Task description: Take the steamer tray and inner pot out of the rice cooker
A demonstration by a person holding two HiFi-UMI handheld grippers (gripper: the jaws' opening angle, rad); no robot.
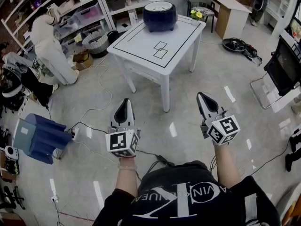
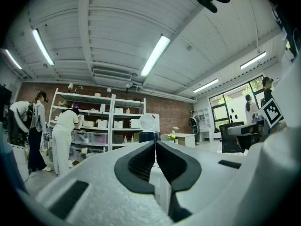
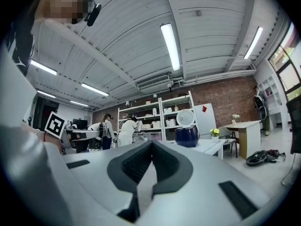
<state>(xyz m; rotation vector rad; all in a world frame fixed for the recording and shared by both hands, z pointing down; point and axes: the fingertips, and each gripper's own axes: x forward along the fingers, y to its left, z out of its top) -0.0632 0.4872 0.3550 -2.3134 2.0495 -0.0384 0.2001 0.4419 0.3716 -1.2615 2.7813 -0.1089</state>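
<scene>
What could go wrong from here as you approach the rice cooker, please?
Cables cross the floor before the table; a foot could catch. The rice cooker sits near the table's far edge, lid down; the left gripper and right gripper are shut, so nudging it may slide it off.

ahead of the left tool, the rice cooker looks glossy dark plastic, the tabletop smooth matt white; the floor beneath shines.
</scene>
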